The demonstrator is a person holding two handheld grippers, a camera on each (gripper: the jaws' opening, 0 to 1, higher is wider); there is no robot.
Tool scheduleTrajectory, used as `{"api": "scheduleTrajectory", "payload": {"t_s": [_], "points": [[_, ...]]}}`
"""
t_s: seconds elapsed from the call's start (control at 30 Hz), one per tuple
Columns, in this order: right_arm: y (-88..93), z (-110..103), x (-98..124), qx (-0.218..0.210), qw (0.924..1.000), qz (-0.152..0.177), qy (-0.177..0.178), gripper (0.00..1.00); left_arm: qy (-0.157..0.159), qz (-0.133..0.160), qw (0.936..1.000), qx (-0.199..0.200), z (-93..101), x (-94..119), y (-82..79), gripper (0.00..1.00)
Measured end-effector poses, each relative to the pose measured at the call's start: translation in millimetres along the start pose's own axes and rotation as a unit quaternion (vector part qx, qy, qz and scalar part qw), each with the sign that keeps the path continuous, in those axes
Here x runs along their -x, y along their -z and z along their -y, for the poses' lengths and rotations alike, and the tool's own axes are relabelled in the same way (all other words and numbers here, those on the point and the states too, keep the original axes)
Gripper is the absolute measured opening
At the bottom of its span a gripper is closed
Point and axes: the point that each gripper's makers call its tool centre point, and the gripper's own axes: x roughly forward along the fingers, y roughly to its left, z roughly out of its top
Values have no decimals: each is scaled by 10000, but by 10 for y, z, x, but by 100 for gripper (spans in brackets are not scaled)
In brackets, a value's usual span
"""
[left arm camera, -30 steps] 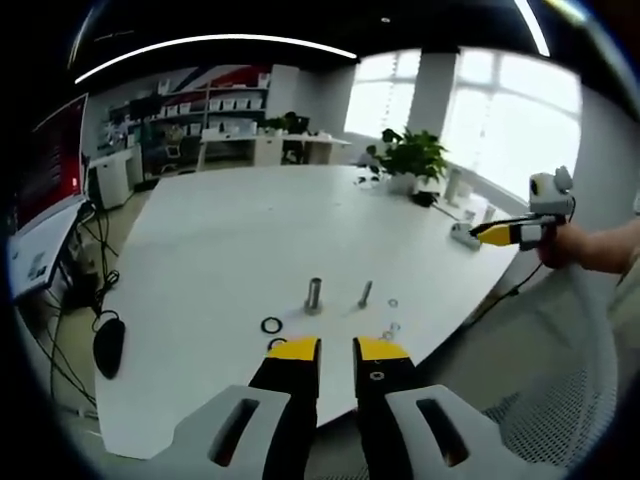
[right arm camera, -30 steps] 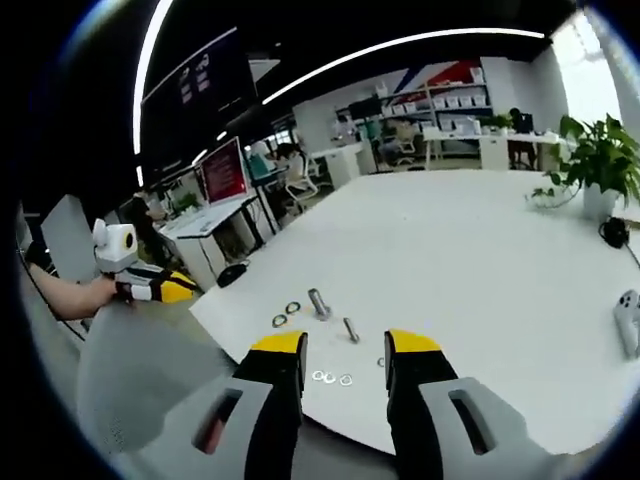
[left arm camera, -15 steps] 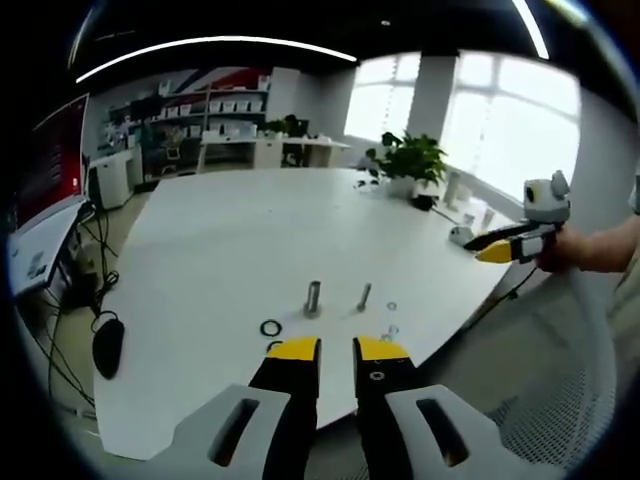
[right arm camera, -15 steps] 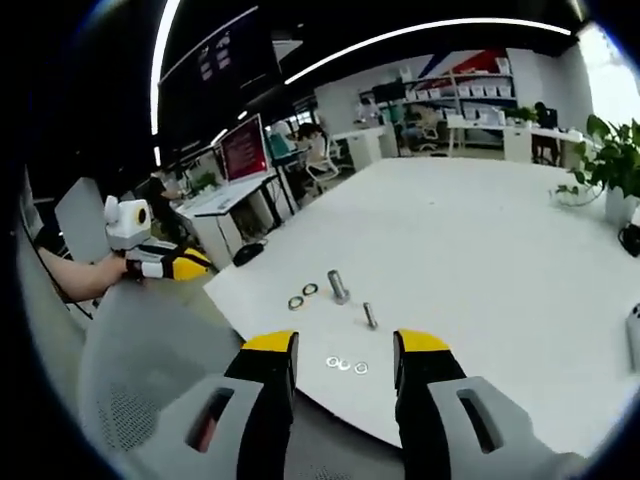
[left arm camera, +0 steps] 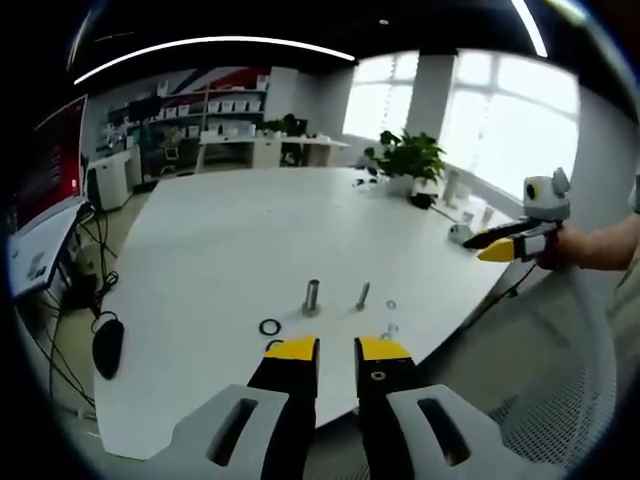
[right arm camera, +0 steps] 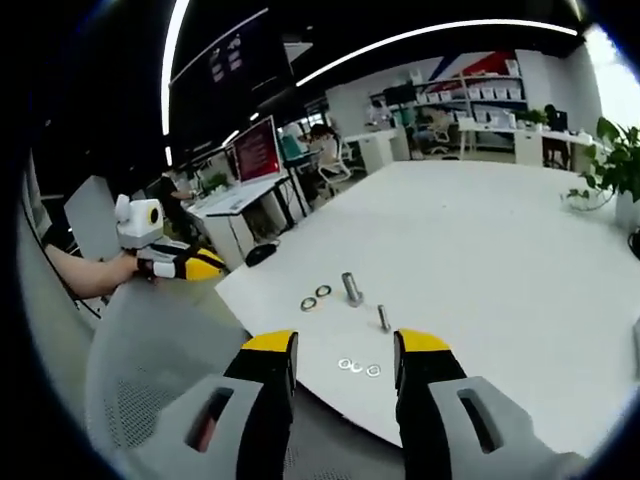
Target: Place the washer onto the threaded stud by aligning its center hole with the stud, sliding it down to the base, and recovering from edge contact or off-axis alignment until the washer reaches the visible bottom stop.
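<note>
A steel stud [left arm camera: 312,297] [right arm camera: 352,288] stands upright near the white table's front edge, and a thinner bolt [left arm camera: 363,295] [right arm camera: 383,318] stands beside it. Two dark rings [right arm camera: 308,304] [left arm camera: 270,327] lie next to the stud. Small silver washers [right arm camera: 357,367] [left arm camera: 393,327] lie close to the edge. My left gripper [left arm camera: 337,350] hangs short of the table with a narrow gap between its jaws and nothing in it. My right gripper [right arm camera: 345,345] is open and empty, also off the edge. Each gripper shows in the other's view, held by a hand: the right gripper [left arm camera: 495,248] and the left gripper [right arm camera: 200,266].
A grey mesh chair [left arm camera: 560,400] [right arm camera: 150,370] sits below the table edge between the grippers. Potted plants [left arm camera: 410,155] stand at the table's far side. A black mouse [left arm camera: 108,345] lies on a side desk with monitors [right arm camera: 255,150].
The right gripper view has drifted so the stud and washers sit a little higher and further right. The other gripper has shifted slightly in each view. Nothing on the table has moved.
</note>
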Motion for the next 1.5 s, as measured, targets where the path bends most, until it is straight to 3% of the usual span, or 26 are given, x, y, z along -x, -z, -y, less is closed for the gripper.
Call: {"api": "scheduleTrajectory", "payload": {"t_s": [0.6, 1.23, 1.5], "points": [[32, -86, -20, 25, 9997, -75, -235, 41, -38, 66, 10000, -35, 1, 10, -35, 12], [45, -6, -13, -100, 9999, -80, -69, 42, -7, 13, 10000, -29, 8, 2, -20, 12], [-4, 82, 18, -229, 9997, 69, 105, 43, 1, 7, 10000, -18, 7, -3, -19, 13]]}}
